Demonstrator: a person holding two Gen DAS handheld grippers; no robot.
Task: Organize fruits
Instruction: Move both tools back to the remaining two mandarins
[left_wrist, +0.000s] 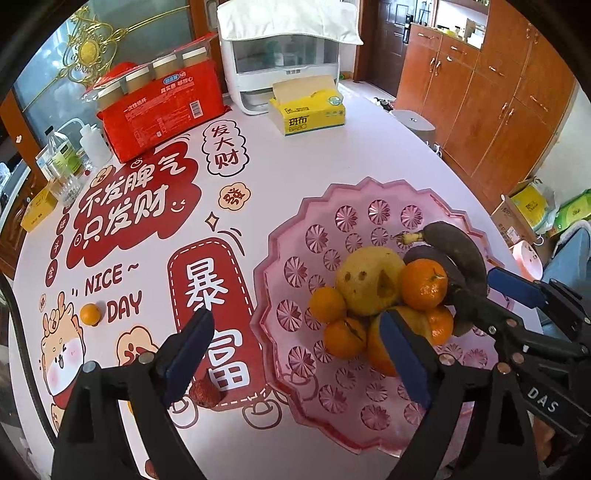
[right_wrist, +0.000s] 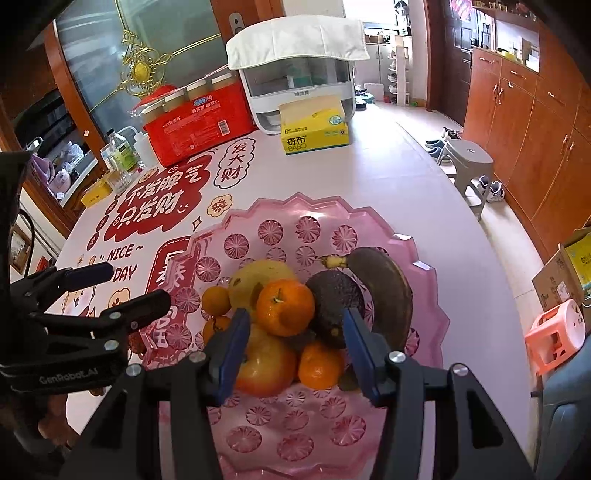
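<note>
A pink plastic tray (left_wrist: 373, 197) holds a pile of fruit: a spotted yellow pear (left_wrist: 369, 282), a tangerine (left_wrist: 424, 284), a dark overripe banana (left_wrist: 460, 254), an avocado (right_wrist: 334, 306), a red-yellow apple (right_wrist: 266, 365) and small oranges. My left gripper (left_wrist: 295, 356) hangs open and wide over the tray's left rim, nothing between its pads. A red lychee (left_wrist: 207, 394) lies on the table under its left finger. A small orange (left_wrist: 90, 314) sits alone at the left. My right gripper (right_wrist: 295, 354) stands open above the pile, straddling the apple without pressing it.
At the back of the printed tablecloth are a red pack of paper cups (left_wrist: 162, 114), a yellow tissue box (left_wrist: 306, 110) and a white appliance under a cloth (left_wrist: 284, 62). Bottles (left_wrist: 66, 155) crowd the left edge. A grey stool (right_wrist: 467, 158) and wooden cabinets (right_wrist: 535, 129) stand to the right.
</note>
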